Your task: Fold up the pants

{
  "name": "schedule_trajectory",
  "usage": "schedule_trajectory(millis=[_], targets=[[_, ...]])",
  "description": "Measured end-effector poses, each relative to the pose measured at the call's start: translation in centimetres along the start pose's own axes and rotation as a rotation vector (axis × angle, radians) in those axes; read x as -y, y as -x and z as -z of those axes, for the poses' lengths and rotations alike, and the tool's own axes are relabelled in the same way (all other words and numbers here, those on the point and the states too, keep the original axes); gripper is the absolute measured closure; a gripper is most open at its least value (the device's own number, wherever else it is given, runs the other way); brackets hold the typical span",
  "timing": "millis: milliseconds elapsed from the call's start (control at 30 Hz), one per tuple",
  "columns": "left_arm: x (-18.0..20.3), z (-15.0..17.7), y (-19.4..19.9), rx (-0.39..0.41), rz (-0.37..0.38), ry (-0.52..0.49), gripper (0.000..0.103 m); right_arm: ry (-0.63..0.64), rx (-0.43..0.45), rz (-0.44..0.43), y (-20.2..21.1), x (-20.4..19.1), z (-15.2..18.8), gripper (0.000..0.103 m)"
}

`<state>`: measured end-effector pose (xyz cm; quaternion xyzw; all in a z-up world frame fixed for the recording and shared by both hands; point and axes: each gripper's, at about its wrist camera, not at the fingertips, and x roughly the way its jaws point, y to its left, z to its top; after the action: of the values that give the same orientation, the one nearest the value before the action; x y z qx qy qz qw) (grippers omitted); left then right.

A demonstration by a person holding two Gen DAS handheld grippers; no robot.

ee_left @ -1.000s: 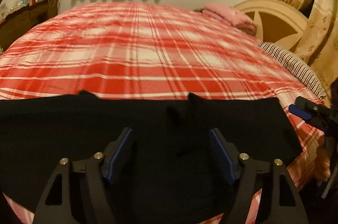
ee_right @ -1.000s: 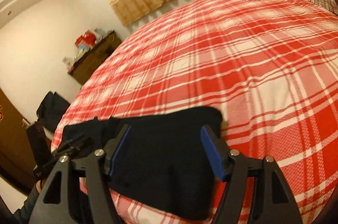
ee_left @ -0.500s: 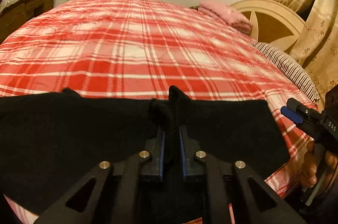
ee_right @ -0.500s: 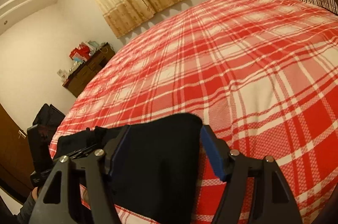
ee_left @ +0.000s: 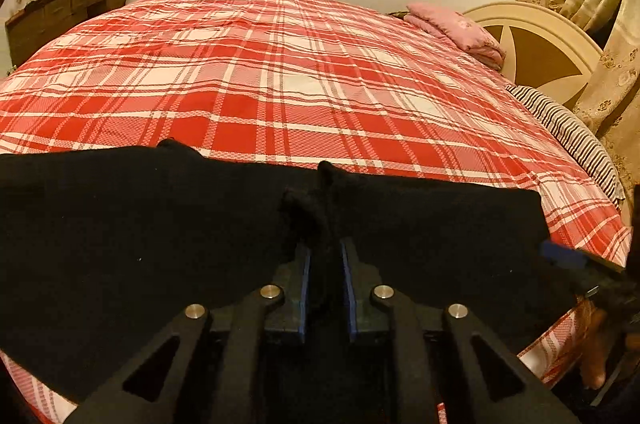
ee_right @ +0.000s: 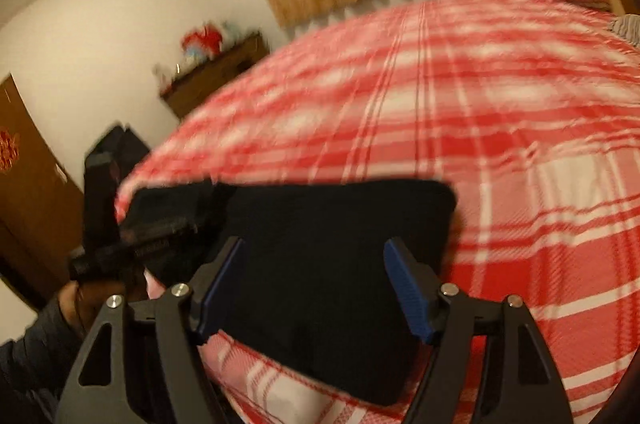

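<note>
The black pants (ee_left: 160, 244) lay flat along the near edge of the plaid bed (ee_left: 280, 84). The left tool (ee_left: 325, 260) pinched a bunched ridge of fabric, its jaws easing slightly apart. The right tool (ee_right: 316, 288), blurred, straddled the pants' right end with its jaws wide and opening; it should clamp before any lift.

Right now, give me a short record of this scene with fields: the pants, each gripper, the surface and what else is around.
pants: black pants lying flat along the near edge of the bed
left gripper: left gripper jaws opening, a bunched ridge of black cloth between them
right gripper: right gripper open, jaws opening, over the pants' end, nothing pinched
surface: red plaid bedspread
nearby: pink folded blanket, striped pillow, wooden dresser
view quality: right wrist view blurred
</note>
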<state>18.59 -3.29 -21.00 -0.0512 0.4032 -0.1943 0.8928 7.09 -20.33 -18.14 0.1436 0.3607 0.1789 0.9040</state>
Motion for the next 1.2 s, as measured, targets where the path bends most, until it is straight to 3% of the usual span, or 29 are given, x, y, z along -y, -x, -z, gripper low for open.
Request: schedule_trajectory(millis=[67, 133, 200, 400, 567, 700, 833, 1200], targets=[[0.0, 0.1, 0.2, 0.002, -0.027, -0.018, 0.072, 0.019, -0.08, 0.042, -1.6, 0.2, 0.6, 0.028], [-0.3, 0.0, 1.0, 0.017, -0.079, -0.034, 0.051, 0.069, -0.073, 0.057, -1.6, -0.3, 0.8, 0.028], [-1.2, -0.1, 2.5, 0.069, -0.121, -0.048, 0.042, 0.069, -0.049, 0.049, -1.1, -0.5, 0.9, 0.028], [-7.6, -0.9, 7.4, 0.163, -0.292, -0.076, 0.04, 0.1, 0.114, 0.032, 1.6, -1.4, 0.4, 0.026], [-16.6, -1.1, 10.8, 0.178, -0.48, -0.005, 0.04, 0.112, 0.144, 0.032, 1.7, -2.0, 0.3, 0.026], [-21.8, -0.9, 12.3, 0.17, -0.568, 0.053, 0.04, 0.118, 0.14, 0.029, 1.6, -2.5, 0.7, 0.021], [-25.7, -0.2, 12.0, 0.142, -0.579, 0.126, 0.04, 0.148, 0.116, 0.033, 1.0, -3.2, 1.2, 0.021], [-27.2, 0.3, 10.1, 0.144, -0.463, 0.208, 0.04, 0.252, 0.082, 0.046, -0.1, -5.4, 2.6, 0.021]])
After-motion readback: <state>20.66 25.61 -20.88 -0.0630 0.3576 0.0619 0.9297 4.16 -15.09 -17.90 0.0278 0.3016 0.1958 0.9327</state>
